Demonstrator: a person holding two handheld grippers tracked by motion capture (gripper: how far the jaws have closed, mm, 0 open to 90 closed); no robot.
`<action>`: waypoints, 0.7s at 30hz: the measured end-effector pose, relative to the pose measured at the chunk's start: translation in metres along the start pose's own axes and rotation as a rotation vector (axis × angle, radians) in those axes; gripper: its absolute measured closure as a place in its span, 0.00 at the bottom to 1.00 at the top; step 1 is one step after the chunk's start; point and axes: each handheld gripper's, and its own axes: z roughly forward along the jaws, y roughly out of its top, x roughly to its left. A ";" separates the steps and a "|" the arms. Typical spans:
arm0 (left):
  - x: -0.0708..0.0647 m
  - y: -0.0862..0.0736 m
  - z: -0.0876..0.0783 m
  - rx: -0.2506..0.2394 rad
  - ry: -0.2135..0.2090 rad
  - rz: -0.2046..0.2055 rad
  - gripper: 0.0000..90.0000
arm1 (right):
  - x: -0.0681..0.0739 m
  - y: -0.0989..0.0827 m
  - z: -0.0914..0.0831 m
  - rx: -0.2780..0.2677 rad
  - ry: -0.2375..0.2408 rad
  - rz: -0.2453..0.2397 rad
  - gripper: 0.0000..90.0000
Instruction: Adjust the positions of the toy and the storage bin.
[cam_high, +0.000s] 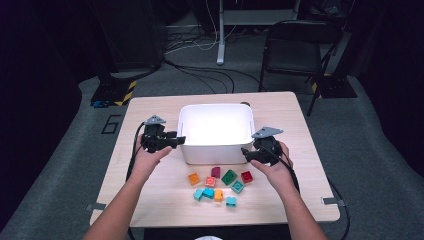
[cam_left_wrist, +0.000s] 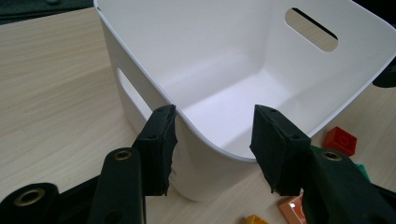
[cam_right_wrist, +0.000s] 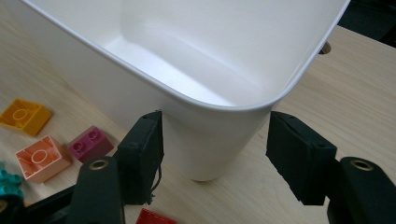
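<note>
From above, I am seeing my left hand-held gripper (cam_high: 176, 140) reaching toward the near left corner of the white bin (cam_high: 216, 131), which is sitting in the middle of the wooden surface (cam_high: 150, 200), with a scatter of coloured blocks (cam_high: 218, 186) lying just in front of it. The view along my left hand-held gripper (cam_left_wrist: 212, 149) is showing what the high view is not: one pad is touching the bin's outer wall at the corner while the other is standing inside, clear of the wall, so the rim is passing between open jaws without being clamped. That view is also looking into the bin, and I am seeing its oval handle slot (cam_left_wrist: 311, 36). My left forearm is coming in from below, wrist level, jaws pointing right. My right hand-held gripper (cam_high: 248, 153) is facing the bin's near right corner, jaws pointing left. Its own view (cam_right_wrist: 215, 156) is showing the jaws standing wide open either side of the rounded corner, neither pad touching it, with orange and magenta blocks at the left.
</note>
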 end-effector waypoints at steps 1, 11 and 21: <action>0.000 0.000 0.000 0.000 0.000 0.000 0.55 | 0.000 0.000 0.000 -0.001 0.000 0.002 0.40; -0.001 0.000 0.000 -0.005 0.008 0.015 0.54 | -0.001 -0.001 -0.001 0.002 0.012 0.011 0.40; -0.001 0.000 -0.016 -0.067 0.012 0.027 0.53 | -0.005 -0.007 -0.014 0.006 0.029 0.020 0.43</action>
